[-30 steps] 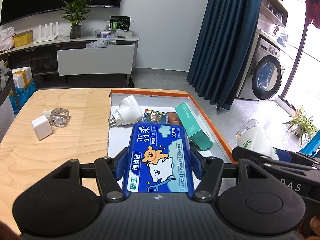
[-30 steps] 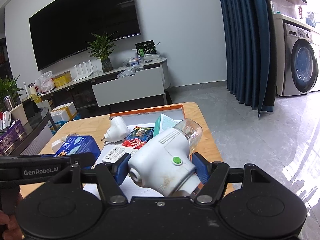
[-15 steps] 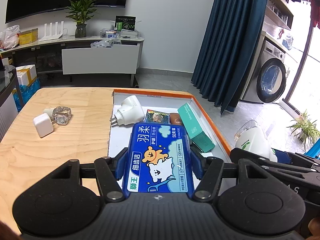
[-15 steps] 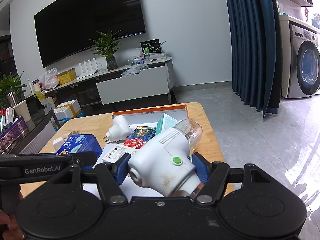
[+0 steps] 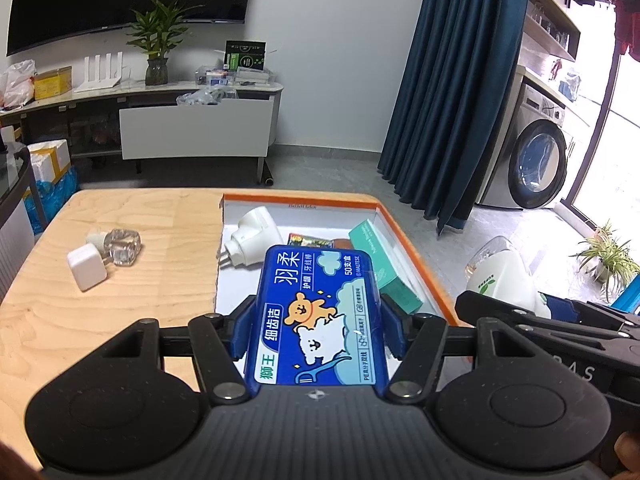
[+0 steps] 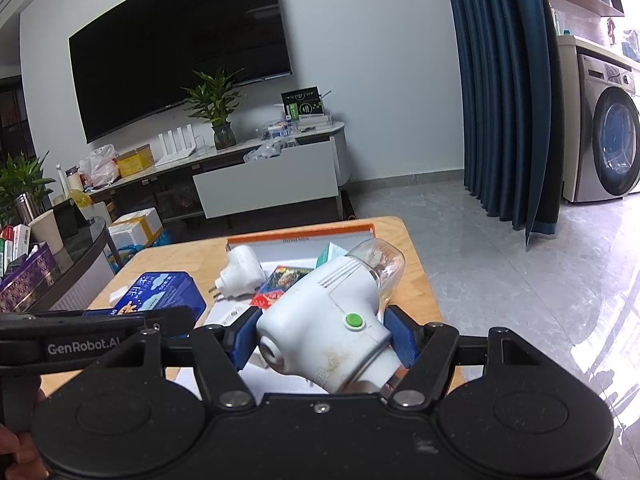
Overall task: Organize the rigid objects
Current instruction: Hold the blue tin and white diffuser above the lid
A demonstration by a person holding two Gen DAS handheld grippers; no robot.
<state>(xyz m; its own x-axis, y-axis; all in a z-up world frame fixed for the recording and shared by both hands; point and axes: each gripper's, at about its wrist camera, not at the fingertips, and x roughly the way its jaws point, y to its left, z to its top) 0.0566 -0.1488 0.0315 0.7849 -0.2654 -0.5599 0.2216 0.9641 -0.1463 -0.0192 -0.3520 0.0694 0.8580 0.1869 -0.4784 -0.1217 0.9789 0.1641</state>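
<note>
Out on the left of the wooden table (image 5: 120, 312), one white cube charger (image 5: 86, 267) and one clear glass piece (image 5: 122, 246) sit touching, untouched. Since a second ago both hands have risen, and the view tilts up with them. The left gripper (image 5: 316, 320) stays clamped on the blue floss box (image 5: 318, 312), held over the near end of the orange-rimmed tray (image 5: 404, 240). That reads as carrying, not placing yet. In the tray: one white plug adapter (image 5: 256, 236), one colourful packet (image 5: 310, 240), one teal carton (image 5: 384, 268). Far right, the right gripper (image 6: 320, 340) keeps its jaws closed on the white plug-in diffuser (image 6: 328, 320), held above the tray's right edge.
</note>
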